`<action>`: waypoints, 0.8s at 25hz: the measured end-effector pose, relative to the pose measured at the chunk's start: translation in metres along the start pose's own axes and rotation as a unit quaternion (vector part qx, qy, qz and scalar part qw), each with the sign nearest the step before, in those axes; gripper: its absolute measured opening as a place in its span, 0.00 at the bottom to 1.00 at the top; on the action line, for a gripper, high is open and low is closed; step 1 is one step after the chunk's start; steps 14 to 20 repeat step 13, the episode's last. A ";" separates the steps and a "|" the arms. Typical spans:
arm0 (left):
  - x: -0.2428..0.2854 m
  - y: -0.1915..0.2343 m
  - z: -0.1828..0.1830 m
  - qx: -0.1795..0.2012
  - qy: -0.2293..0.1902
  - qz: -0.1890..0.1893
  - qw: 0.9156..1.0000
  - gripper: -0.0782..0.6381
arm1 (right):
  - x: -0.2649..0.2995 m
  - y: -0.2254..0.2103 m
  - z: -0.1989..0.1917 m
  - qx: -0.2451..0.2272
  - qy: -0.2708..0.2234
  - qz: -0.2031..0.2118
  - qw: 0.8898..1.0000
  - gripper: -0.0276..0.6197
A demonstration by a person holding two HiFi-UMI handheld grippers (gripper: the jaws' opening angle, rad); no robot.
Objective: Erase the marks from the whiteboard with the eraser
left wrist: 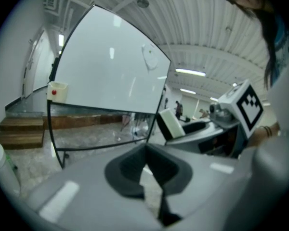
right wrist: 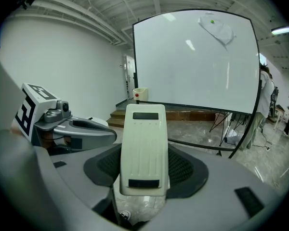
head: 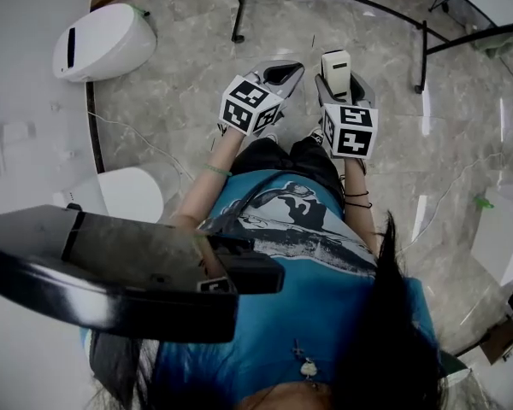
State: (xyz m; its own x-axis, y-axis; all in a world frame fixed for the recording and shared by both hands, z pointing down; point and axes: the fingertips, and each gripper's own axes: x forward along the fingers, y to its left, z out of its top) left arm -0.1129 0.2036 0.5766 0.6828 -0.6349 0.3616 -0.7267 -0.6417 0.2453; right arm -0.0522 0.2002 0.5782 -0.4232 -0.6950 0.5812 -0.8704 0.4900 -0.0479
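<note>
Right gripper [right wrist: 144, 170]: we held its jaws clamped on the eraser [right wrist: 143, 148], whose long axis ran forward along the jaws.
Left gripper [left wrist: 147, 170]: jaws together with nothing between them, just beside the right one.
Whiteboard [right wrist: 197, 61]: upright on its stand, well ahead of both our grippers.
Marks [right wrist: 216, 29]: a faint outline near the board's upper right; we judged the eraser needed to go forward and up.

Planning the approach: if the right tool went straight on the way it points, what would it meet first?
Probably the whiteboard, near its lower edge, with the eraser held in the right tool touching first; nothing shows between, though depth is unclear.
</note>
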 end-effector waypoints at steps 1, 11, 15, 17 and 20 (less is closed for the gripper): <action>-0.004 0.000 -0.002 0.000 0.001 -0.004 1.000 0.12 | -0.001 0.005 -0.001 0.001 0.002 -0.001 1.000 0.45; -0.060 0.014 -0.015 -0.001 -0.014 -0.011 1.000 0.11 | -0.008 0.073 -0.014 -0.012 0.011 -0.003 1.000 0.45; -0.084 0.020 -0.026 -0.003 -0.020 -0.007 1.000 0.11 | -0.009 0.098 -0.021 -0.017 0.009 -0.002 1.000 0.45; -0.084 0.020 -0.026 -0.003 -0.020 -0.007 1.000 0.11 | -0.009 0.098 -0.021 -0.017 0.009 -0.002 1.000 0.45; -0.084 0.020 -0.026 -0.003 -0.020 -0.007 1.000 0.11 | -0.009 0.098 -0.021 -0.017 0.009 -0.002 1.000 0.45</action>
